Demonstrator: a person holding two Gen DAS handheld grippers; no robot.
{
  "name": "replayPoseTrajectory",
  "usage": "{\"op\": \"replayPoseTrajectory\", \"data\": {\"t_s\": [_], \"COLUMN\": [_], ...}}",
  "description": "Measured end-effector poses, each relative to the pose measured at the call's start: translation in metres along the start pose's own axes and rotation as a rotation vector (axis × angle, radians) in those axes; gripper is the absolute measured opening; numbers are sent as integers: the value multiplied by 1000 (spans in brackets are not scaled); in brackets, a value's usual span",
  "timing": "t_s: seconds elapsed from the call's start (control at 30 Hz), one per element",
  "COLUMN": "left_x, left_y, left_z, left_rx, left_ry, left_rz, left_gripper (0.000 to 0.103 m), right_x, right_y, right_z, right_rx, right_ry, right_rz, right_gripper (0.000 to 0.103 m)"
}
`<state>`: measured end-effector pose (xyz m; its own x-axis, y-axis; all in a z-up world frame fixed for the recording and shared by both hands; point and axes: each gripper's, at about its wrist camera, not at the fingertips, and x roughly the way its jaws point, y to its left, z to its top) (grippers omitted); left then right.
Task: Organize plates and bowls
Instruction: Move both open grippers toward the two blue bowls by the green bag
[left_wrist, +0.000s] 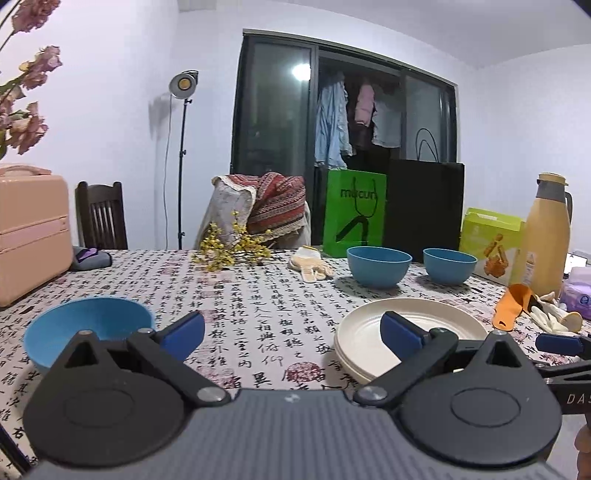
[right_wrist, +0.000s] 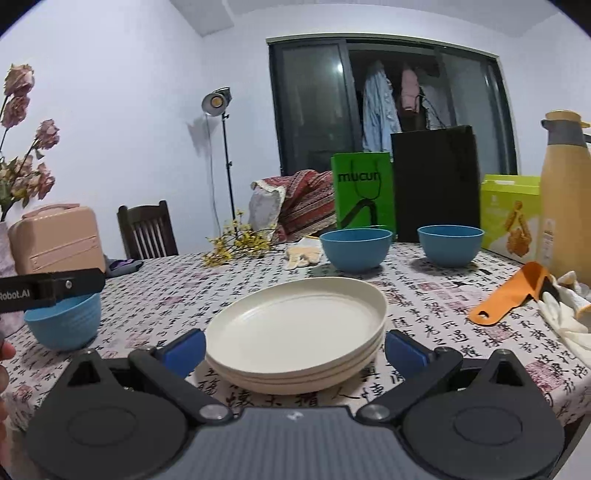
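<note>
The smooth, round cream plates (right_wrist: 295, 332) sat stacked on the calligraphy-print tablecloth (right_wrist: 424, 317), between the right gripper's (right_wrist: 295, 349) spread blue pads. The left gripper (left_wrist: 293, 330) hung open and empty, a ribbed blue bowl (left_wrist: 88, 332) just left of it.

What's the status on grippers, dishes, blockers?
Left gripper and right gripper open, empty. Cream plate stack in front of right; three blue bowls unstacked: near-left, far. Nothing blocking.

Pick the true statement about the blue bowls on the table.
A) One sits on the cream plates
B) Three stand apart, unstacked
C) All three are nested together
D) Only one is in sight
B: one blue bowl stands near the left, two more stand separately at the back, and the cream plates carry none.
</note>
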<state>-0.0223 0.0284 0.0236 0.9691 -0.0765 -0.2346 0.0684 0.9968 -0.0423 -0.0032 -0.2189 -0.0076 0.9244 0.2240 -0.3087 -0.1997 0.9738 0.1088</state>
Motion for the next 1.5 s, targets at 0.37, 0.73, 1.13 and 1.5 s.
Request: {"op": "replayPoseTrajectory", "data": {"t_s": [0.37,0.73,1.13,1.5], "left_x": [20,48,75,101], "left_y": [-10,-23,-36,-47], "left_z": [5,11,30,46], "left_rx": [9,14,1,-13], "left_ry": [13,23,26,54], "left_rz": [-47,-74,-104,-117], "left_gripper": [103,103,103,103], "right_x": [-1,18,42,59], "right_y": [-13,-39,-55,-65], "right_z": [3,4,28,50], "right_rx": [18,66,81,92], "right_ry": [0,22,-3,-33], "right_rz": [-57,-91,-116,-111], "right_gripper": [103,103,103,103]}}
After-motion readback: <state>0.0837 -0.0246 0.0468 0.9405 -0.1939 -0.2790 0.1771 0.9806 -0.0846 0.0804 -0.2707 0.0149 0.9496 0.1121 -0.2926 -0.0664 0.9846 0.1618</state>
